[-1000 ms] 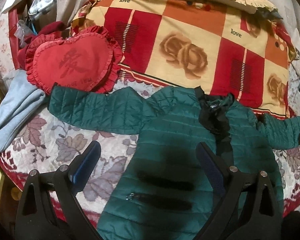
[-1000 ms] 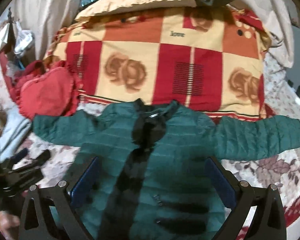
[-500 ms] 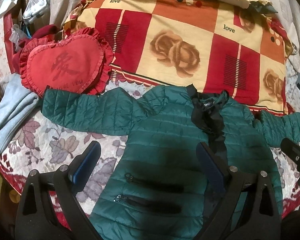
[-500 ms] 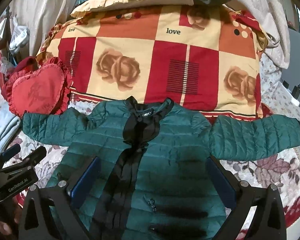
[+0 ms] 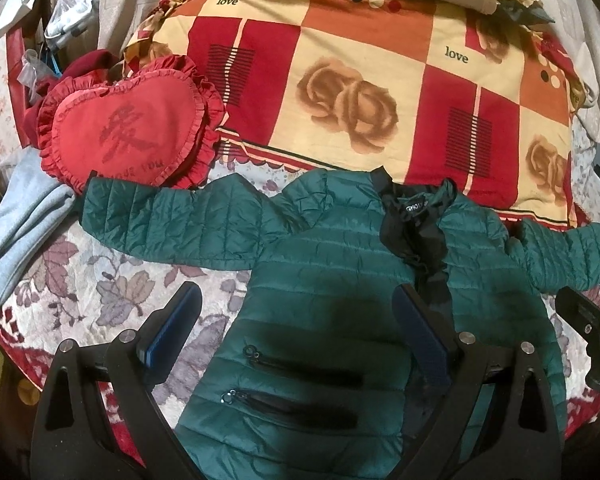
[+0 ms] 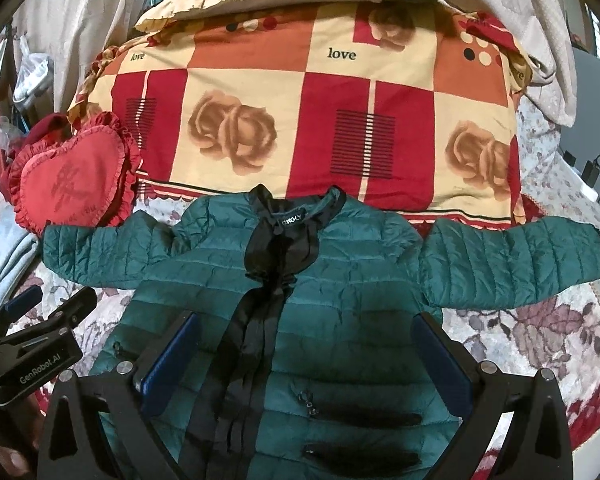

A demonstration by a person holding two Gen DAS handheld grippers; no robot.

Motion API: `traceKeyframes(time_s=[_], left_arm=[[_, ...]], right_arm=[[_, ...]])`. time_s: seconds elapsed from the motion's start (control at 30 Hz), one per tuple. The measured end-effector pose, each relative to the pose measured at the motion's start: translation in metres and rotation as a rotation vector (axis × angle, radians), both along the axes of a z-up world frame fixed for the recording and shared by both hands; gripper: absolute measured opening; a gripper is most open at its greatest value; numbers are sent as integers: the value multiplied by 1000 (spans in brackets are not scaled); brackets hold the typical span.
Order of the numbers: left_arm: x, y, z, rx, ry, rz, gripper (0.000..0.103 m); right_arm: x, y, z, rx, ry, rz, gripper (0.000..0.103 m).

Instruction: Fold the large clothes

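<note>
Left to right across the bed (image 5: 100,292):

- A pale blue garment (image 5: 16,224) is lying bunched at the far left edge.
- A red heart-shaped cushion (image 5: 128,132) is resting just behind the jacket's left-hand sleeve, touching its cuff.
- Your left tongs (image 5: 296,312) are hovering with the jaws spread wide apart, gripping nothing; one blue pad is hanging over the floral bedspread, the other over the jacket's chest.
- The green quilted jacket (image 6: 340,320) is lying flat, front up, on the bed, both sleeves stretched out sideways, its black collar and placket running down the middle, two zip pockets showing low on the body.
- A red-and-cream checked quilt (image 6: 300,120) is sitting folded just behind the collar.
- Your right tongs (image 6: 306,344) are hovering above the jacket's body with the jaws equally wide apart, clasping nothing, the pads straddling the placket and pocket.
</note>
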State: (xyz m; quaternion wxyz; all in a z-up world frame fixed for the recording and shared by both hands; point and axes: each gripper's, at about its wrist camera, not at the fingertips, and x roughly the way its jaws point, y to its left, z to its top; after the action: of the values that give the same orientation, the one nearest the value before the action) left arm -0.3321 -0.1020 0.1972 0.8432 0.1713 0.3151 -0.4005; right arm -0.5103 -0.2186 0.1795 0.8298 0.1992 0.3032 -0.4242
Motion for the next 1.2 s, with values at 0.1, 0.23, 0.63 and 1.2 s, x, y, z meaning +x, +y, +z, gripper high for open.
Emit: traceKeyframes(time_s=[0.1, 0.23, 0.63, 1.2], left_arm=[[0, 1, 0, 1, -9, -2, 96], [2, 2, -1, 2, -10, -1, 96], [3, -1, -11, 24, 10, -3, 96], [3, 0, -22, 43, 20, -6, 96]], right_arm=[[0, 0, 0, 0, -3, -9, 103], [1, -1, -1, 4, -2, -2, 103], [4, 1, -11, 27, 12, 5, 103], [3, -1, -18, 48, 20, -3, 103]])
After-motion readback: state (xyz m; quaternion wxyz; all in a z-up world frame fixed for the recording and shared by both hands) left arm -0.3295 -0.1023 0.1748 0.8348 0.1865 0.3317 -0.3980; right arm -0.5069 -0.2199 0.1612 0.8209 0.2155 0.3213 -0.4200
